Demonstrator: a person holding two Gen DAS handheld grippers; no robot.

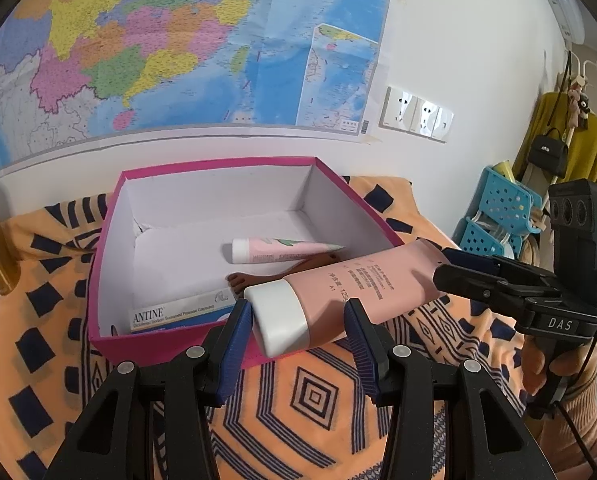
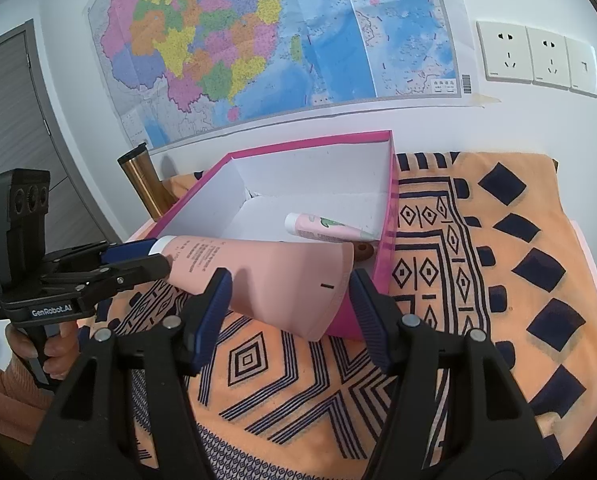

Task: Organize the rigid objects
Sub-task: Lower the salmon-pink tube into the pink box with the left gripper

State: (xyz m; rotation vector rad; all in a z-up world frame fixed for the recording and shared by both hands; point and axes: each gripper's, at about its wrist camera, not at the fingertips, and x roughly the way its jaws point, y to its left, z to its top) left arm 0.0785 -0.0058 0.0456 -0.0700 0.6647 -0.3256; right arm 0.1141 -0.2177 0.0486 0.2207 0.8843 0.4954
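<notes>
A large pink tube with a white cap (image 1: 338, 292) hangs over the near edge of the pink box (image 1: 170, 344), above the orange patterned cloth. My left gripper (image 1: 296, 316) is shut on the tube's cap end; in the right wrist view its fingers (image 2: 138, 258) pinch the cap. My right gripper (image 2: 290, 292) straddles the tube's flat tail (image 2: 282, 280) with its jaws apart. Inside the box lie a small pink tube (image 1: 282, 250), a white medicine carton (image 1: 182, 314) and a brown doll-like figure (image 1: 258, 278).
The box (image 2: 390, 216) stands on the cloth (image 2: 498, 280) against a wall with a map. A gold bottle (image 2: 146, 184) stands left of the box. Blue baskets (image 1: 498, 212) and hanging clothes are off to the right. Wall sockets (image 2: 534, 56) are above.
</notes>
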